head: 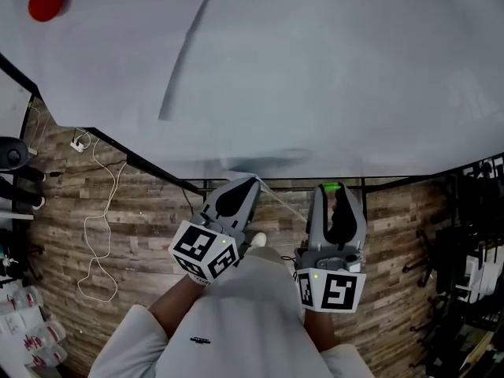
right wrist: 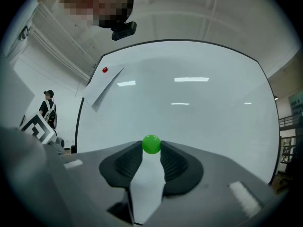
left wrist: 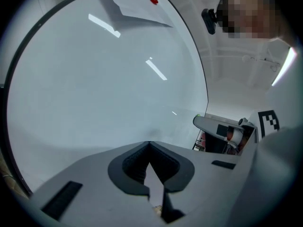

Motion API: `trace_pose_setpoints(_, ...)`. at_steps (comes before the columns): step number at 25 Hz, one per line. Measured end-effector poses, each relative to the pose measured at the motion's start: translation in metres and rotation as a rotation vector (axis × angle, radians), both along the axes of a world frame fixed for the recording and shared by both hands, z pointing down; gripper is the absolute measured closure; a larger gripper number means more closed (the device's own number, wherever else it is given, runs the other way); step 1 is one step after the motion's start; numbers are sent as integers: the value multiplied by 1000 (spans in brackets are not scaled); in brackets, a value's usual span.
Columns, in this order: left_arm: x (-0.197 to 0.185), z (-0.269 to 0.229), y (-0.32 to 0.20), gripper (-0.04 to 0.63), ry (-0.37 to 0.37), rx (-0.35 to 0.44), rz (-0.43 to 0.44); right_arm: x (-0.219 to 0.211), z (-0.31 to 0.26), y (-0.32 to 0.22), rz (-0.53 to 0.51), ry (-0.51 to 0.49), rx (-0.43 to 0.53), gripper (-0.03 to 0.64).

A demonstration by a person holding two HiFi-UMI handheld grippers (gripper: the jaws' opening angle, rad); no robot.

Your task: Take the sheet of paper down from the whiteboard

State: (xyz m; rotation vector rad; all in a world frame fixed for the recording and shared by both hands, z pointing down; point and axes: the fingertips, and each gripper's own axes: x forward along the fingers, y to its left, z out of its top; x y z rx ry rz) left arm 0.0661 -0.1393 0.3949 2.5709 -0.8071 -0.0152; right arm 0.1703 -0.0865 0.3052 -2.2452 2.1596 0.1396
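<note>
Up at the far left of the head view, a red round magnet [head: 46, 2] sits on the whiteboard [head: 331, 77]. The left gripper view shows it lying on a top corner of the sheet of paper [left wrist: 137, 4]. The sheet hangs high on the board, well apart from both grippers, and one long edge stands a little off the surface and throws a soft shadow. Below the board's dark lower frame, a white cable [head: 86, 227] loops across the wood-plank floor [head: 150, 203]. Further right, the left gripper [head: 249, 183] points toward the bottom edge of the board; its jaws are pressed together with nothing between them, and its marker cube faces the head camera. The person's white sleeve [head: 126, 343] shows beneath it. Just beside it, the right gripper [head: 331, 187] also faces the board and pinches a small green ball [right wrist: 151, 144] at the very tips of its jaws, with both ribbed pads touching the ball's sides. In the right gripper view the ball stands in front of the lower middle of the board, while the sheet and its red magnet sit near the board's upper left corner. At the far right of the head view, dark racks [head: 472, 242] stand on the floor.
</note>
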Motion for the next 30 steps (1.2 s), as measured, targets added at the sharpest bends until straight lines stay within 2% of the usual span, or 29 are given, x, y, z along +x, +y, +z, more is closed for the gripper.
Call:
trace_pose_setpoints(10,-4,-18,16,591,4,13,14,33,8,51,55,23,-24,488)
trace_pose_setpoints(14,-7,-25,21,591,-20,55,9,42,16,64,69,32,-21,488)
trace_pose_setpoints(19,-2,-35,23,591,-42,101,6,51,29,70,63,29,-35,488)
trace_pose_setpoints(30,-3,-38,21,591,-51,133,11,59,37,69,96,18,-31,488)
